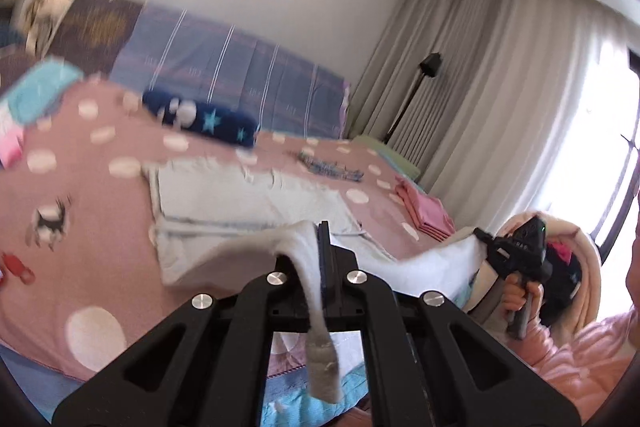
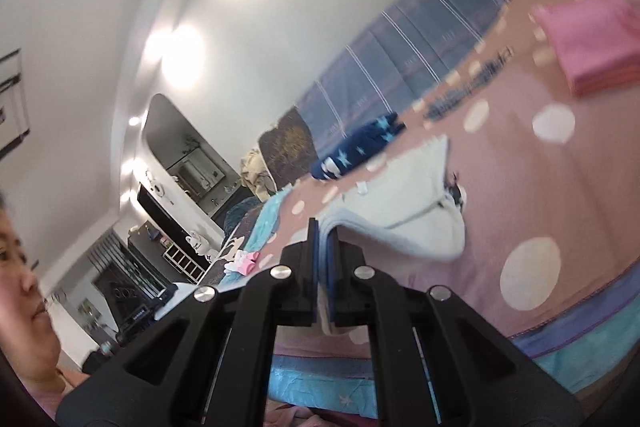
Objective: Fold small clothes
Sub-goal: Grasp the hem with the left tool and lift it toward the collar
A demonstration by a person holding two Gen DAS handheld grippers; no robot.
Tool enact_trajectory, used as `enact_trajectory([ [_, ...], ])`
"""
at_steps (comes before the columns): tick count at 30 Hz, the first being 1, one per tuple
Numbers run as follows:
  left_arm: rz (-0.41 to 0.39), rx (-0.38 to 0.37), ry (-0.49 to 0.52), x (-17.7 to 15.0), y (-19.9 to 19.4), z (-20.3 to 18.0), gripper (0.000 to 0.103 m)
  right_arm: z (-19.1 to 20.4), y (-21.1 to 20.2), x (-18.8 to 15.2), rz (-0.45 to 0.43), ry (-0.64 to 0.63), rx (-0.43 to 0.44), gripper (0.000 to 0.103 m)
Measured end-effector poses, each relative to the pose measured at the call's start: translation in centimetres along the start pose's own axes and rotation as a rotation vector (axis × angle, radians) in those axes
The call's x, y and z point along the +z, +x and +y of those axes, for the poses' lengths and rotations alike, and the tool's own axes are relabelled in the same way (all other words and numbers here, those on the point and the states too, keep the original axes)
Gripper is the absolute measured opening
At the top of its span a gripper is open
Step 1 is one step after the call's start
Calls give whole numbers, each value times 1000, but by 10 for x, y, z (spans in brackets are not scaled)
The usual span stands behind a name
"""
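A small white garment (image 1: 244,203) lies on the pink dotted bedspread (image 1: 80,163), its near edge lifted off the bed. My left gripper (image 1: 320,239) is shut on one corner of that edge, and a grey strip of cloth hangs down between the arms. My right gripper (image 1: 486,241) shows at the right of the left wrist view, shut on the other corner. In the right wrist view my right gripper (image 2: 325,227) pinches the white garment (image 2: 416,203), which stretches away over the bedspread (image 2: 560,187).
A folded pink stack (image 1: 428,215) (image 2: 596,43) lies on the bed's far side. A navy star-print garment (image 1: 208,119) (image 2: 360,143) and a small blue patterned item (image 1: 328,167) lie beyond the white one. A turquoise folded cloth (image 1: 36,95) lies at left. The person's face (image 2: 20,267) is close.
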State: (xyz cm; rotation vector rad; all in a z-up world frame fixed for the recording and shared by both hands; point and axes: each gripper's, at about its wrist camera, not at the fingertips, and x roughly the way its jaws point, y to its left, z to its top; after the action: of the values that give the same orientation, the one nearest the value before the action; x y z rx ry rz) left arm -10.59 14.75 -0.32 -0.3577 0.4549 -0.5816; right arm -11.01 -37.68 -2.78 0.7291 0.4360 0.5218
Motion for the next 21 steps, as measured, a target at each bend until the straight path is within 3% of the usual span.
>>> enact_trajectory([
  [8, 66, 65, -65, 16, 42, 33, 1, -27, 59, 27, 42, 26, -32, 3],
  [17, 95, 176, 2, 84, 111, 59, 2, -33, 150, 93, 61, -31, -66, 3],
  [21, 122, 207, -42, 116, 161, 97, 2, -48, 212, 126, 92, -23, -150, 3],
])
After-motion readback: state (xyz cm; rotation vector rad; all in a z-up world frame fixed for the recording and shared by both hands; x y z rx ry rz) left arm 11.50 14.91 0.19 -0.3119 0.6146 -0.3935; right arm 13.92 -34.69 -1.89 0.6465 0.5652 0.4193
